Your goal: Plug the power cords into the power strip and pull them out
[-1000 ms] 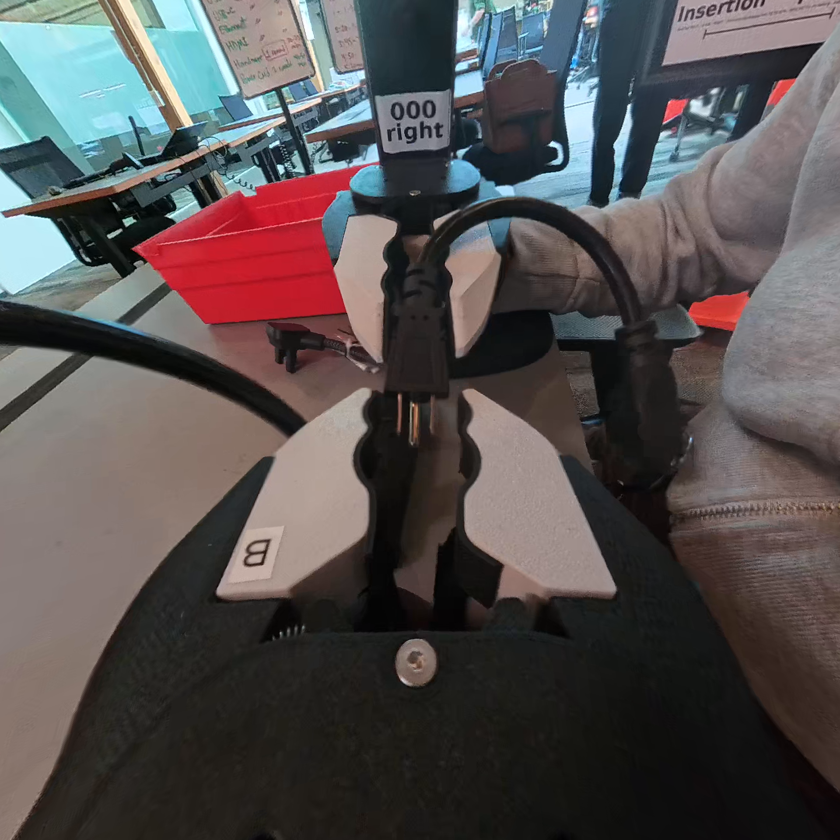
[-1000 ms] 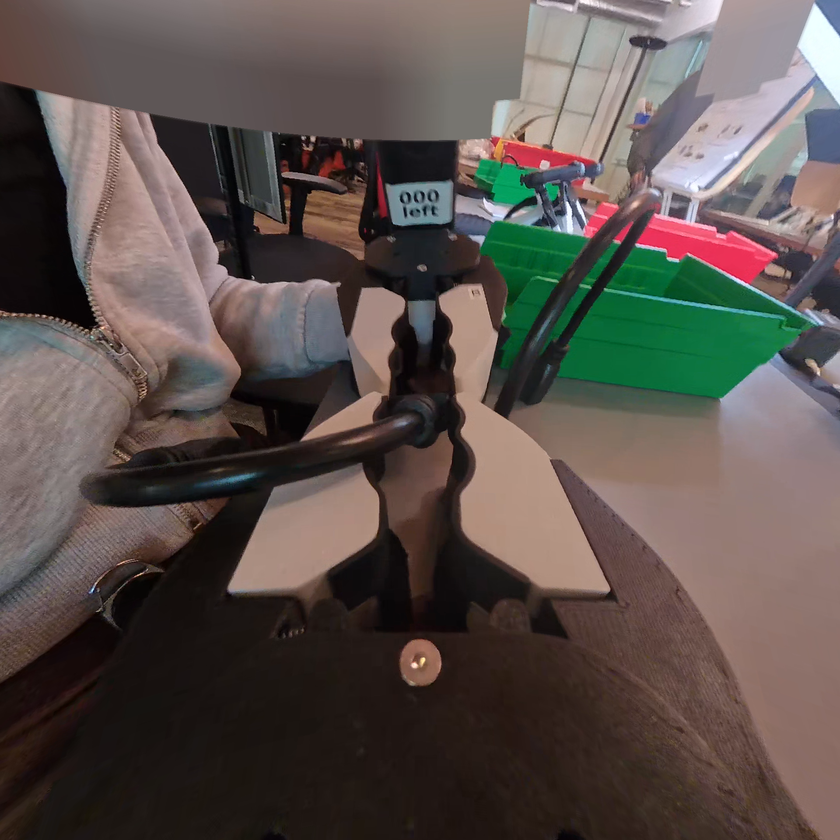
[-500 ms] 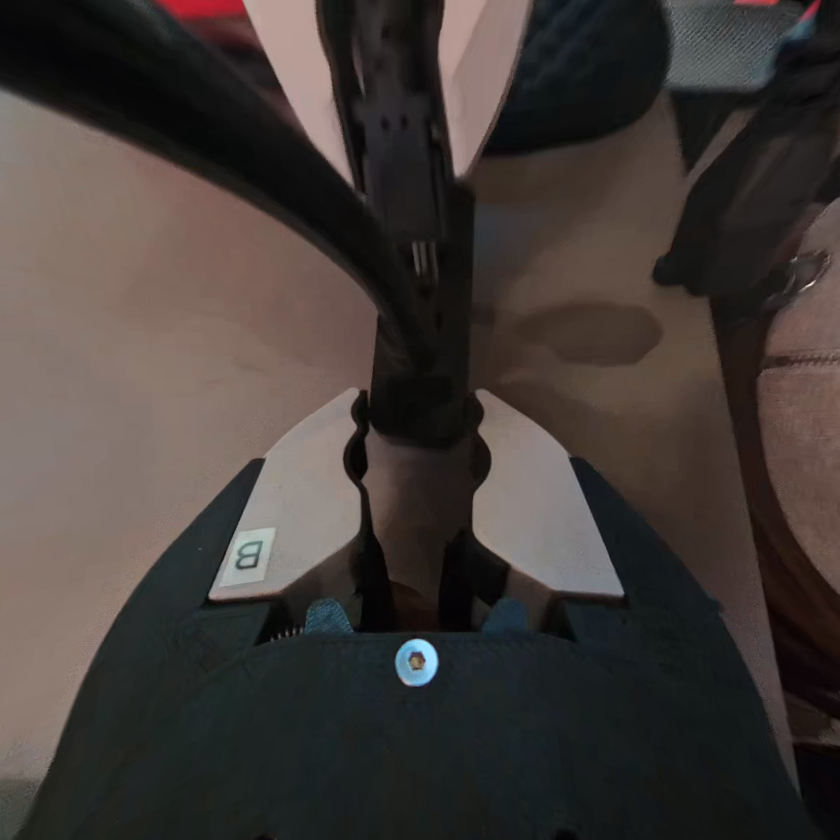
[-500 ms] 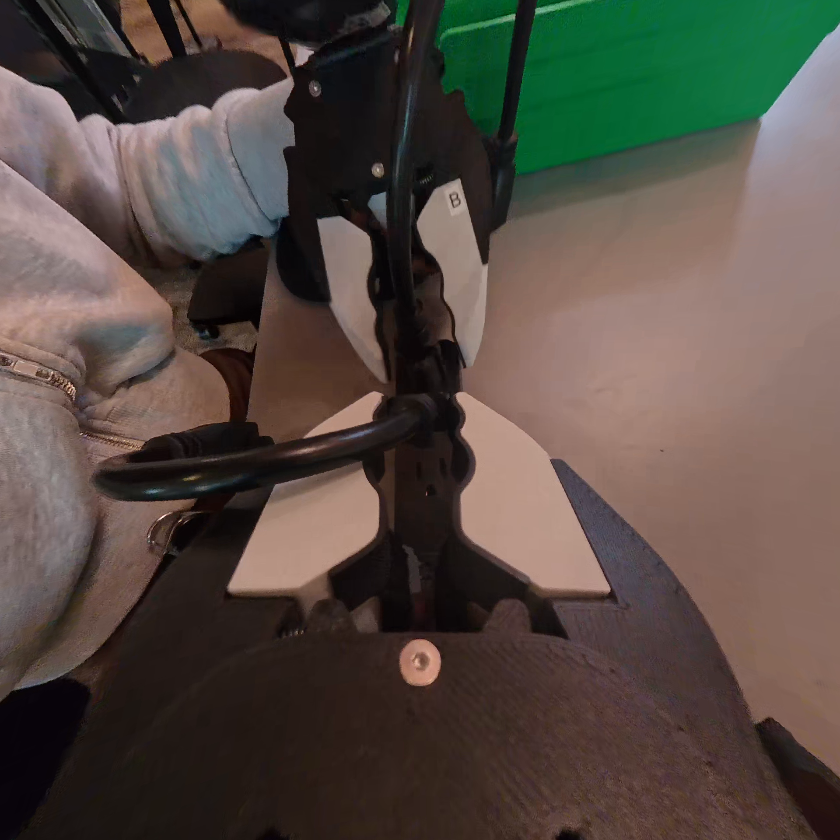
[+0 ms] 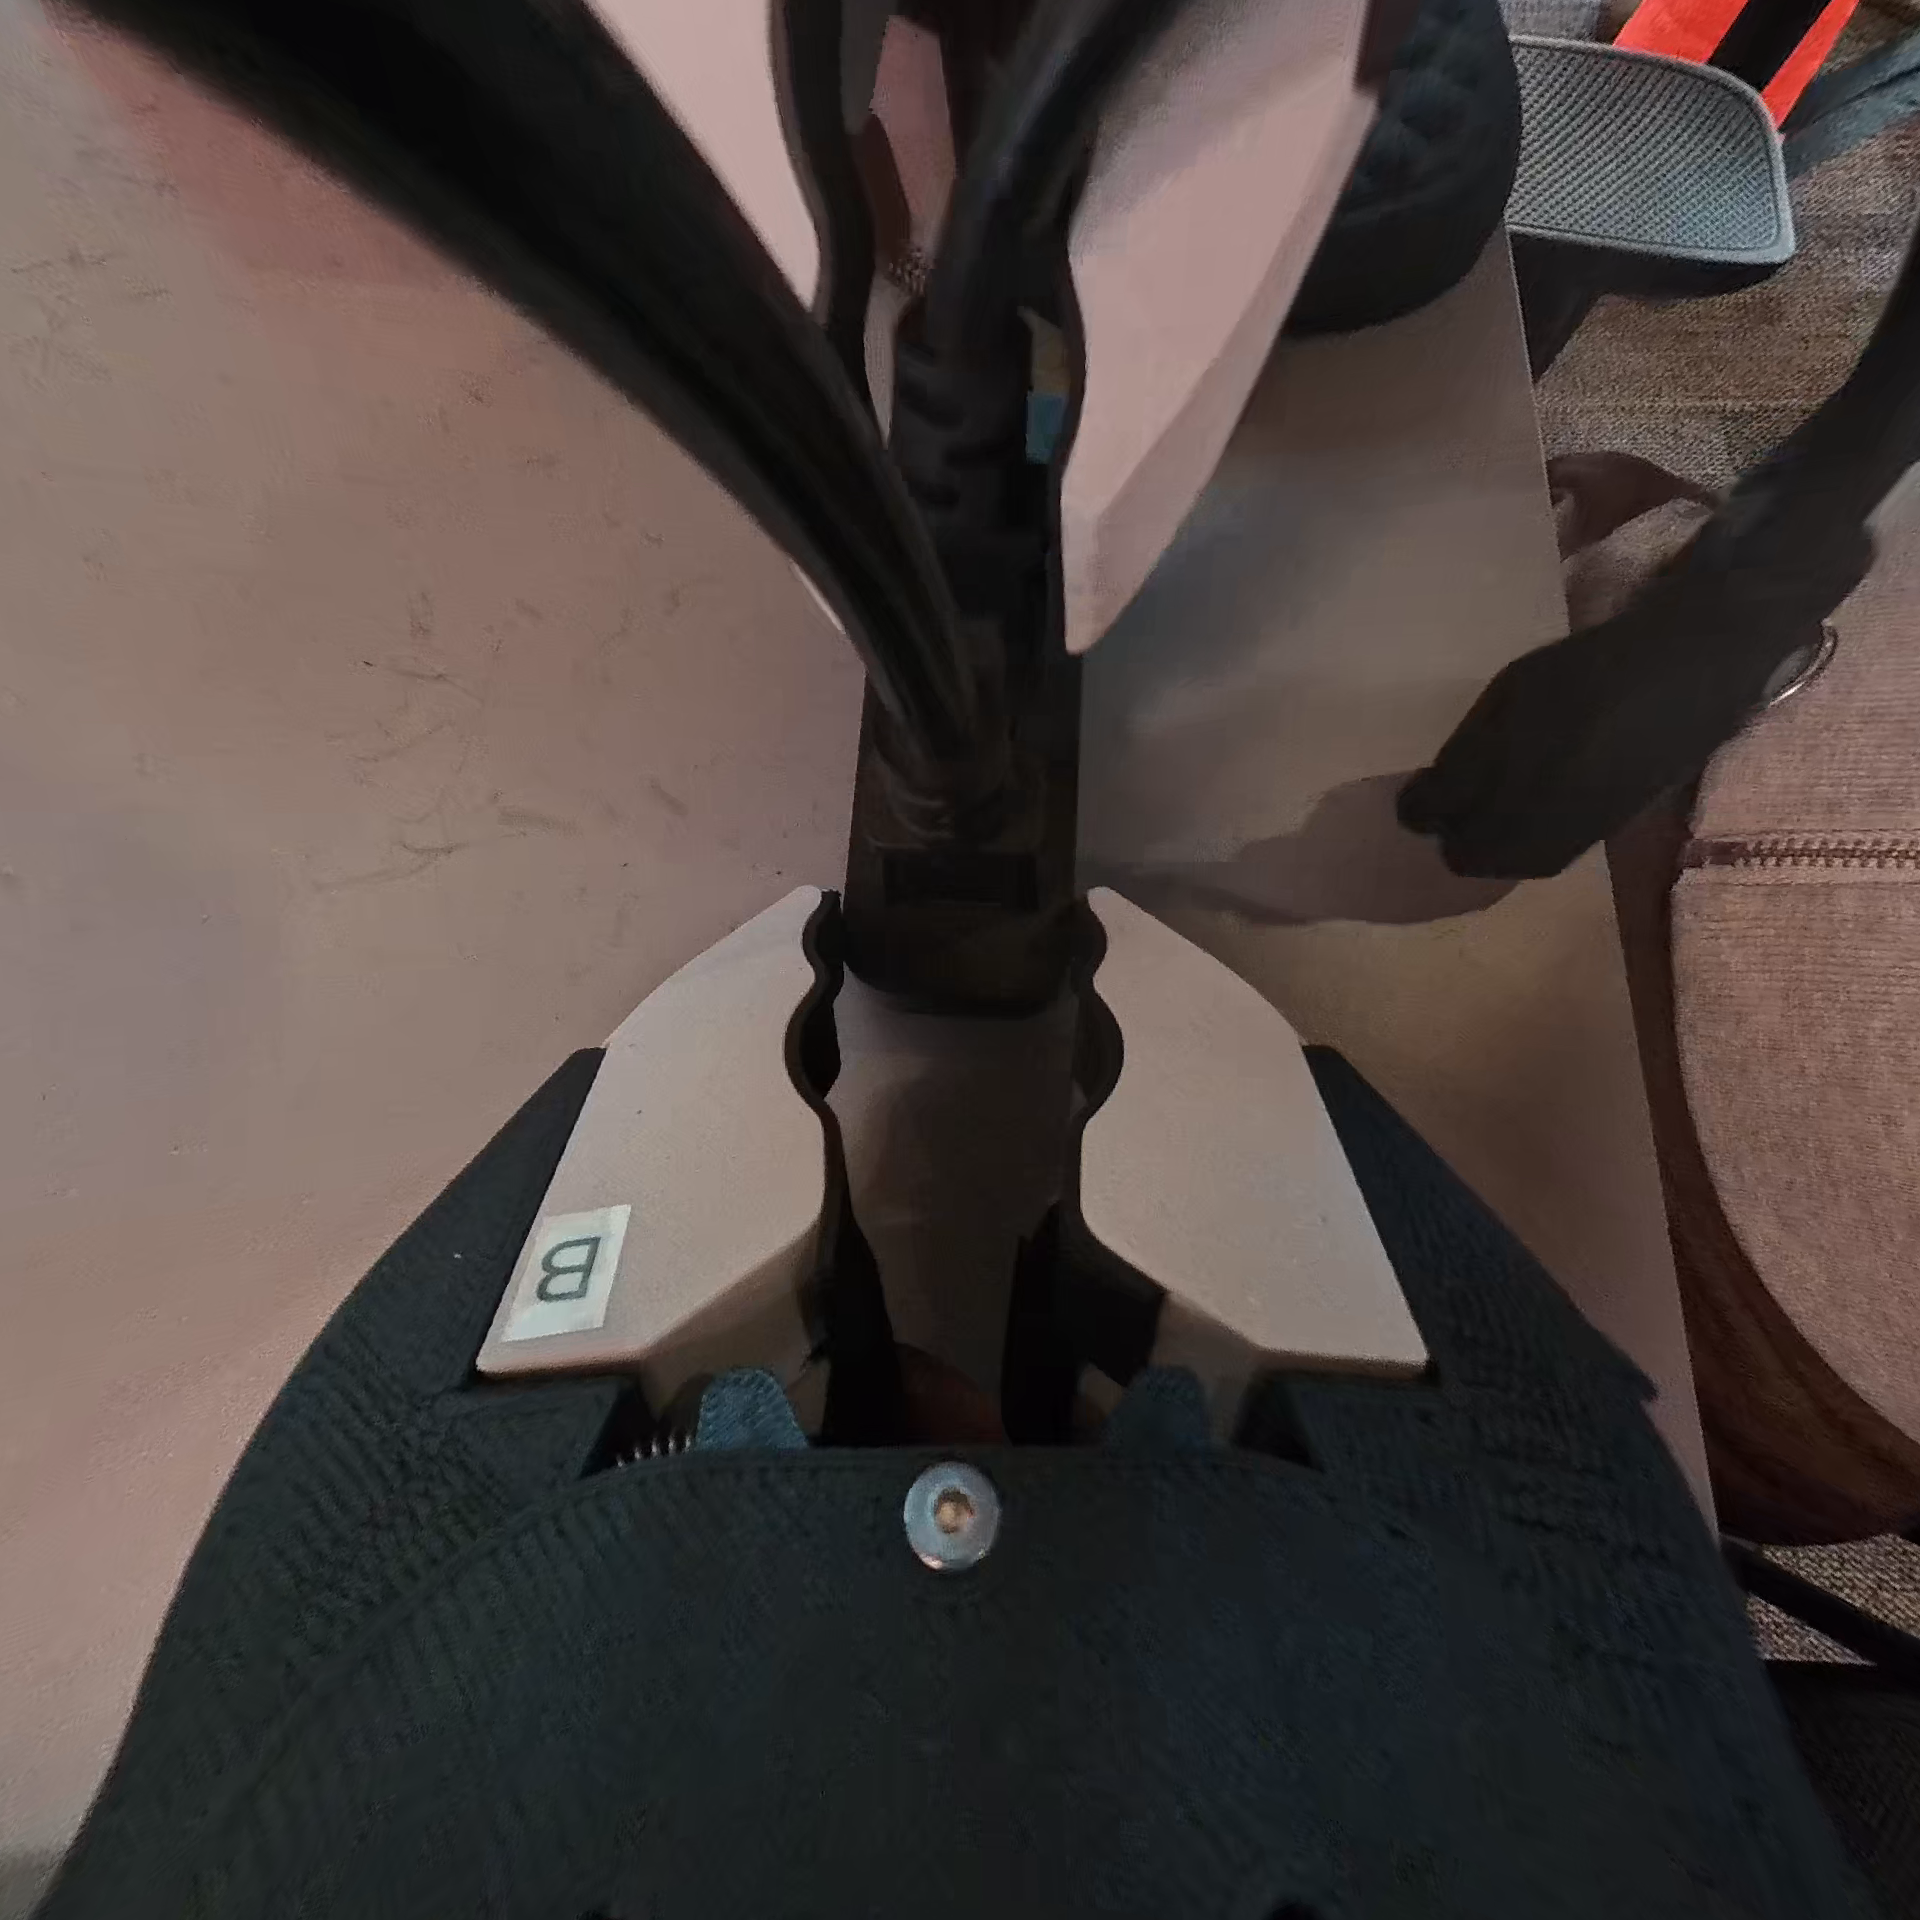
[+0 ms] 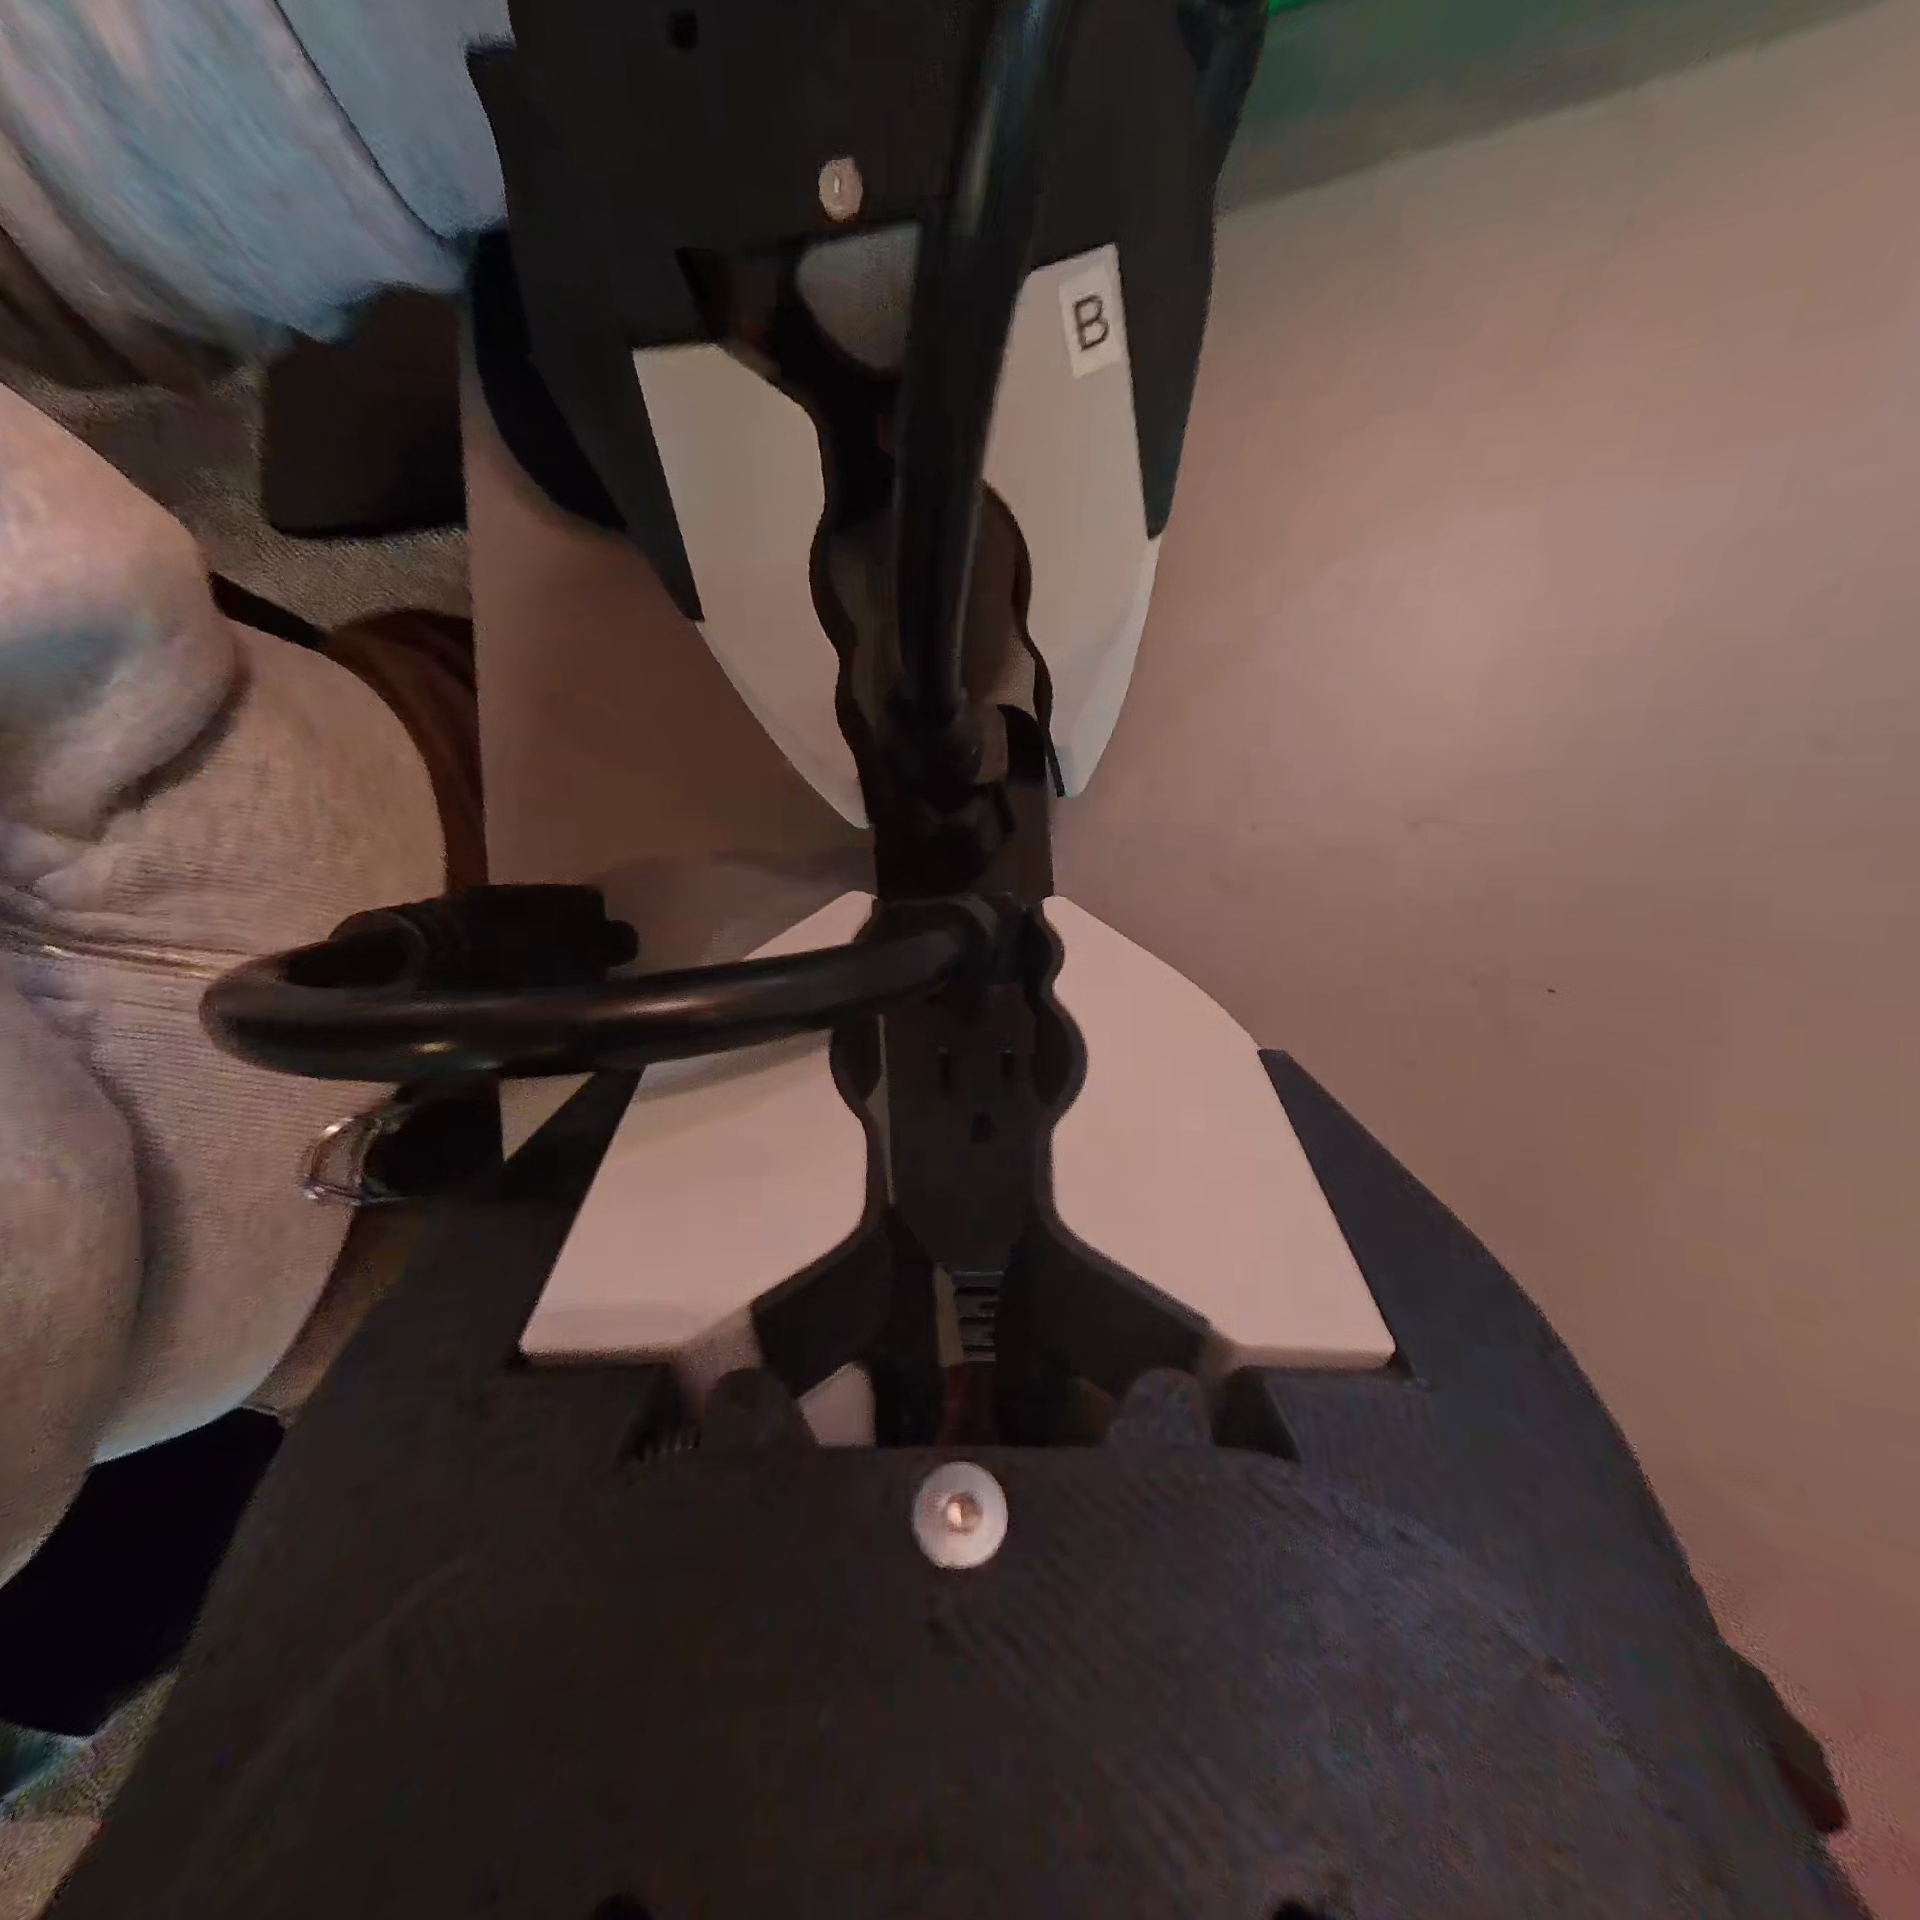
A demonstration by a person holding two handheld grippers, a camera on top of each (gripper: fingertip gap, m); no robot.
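Note:
My left gripper [image 5: 956, 914] is shut on the end of a slim black power strip [image 5: 961, 821] and holds it above the table. The strip's thick black cable [image 5: 520, 208] runs up and to the left. My right gripper [image 6: 956, 914] is shut on a black plug [image 6: 935, 800], whose cord [image 6: 520, 1013] loops off to the left. The plug sits against the strip's socket face [image 6: 977, 1101], and its prongs are hidden. The two grippers meet tip to tip: a right finger [image 5: 1195, 312] shows in the left wrist view, and the left gripper [image 6: 966, 800] shows in the right wrist view.
A beige table [image 5: 312, 727] lies below both grippers. A person's grey sweater [image 6: 104, 727] is close on one side. The cord's other black connector [image 5: 1610, 748] hangs by the table edge. A grey chair armrest [image 5: 1652, 135] and a green bin edge [image 6: 1558, 42] are farther off. Left tips to right tips: about 5 cm.
Both grippers have tipped down toward the table and closed in on each other. The plug's prongs, bare one second ago, are now hidden at the strip.

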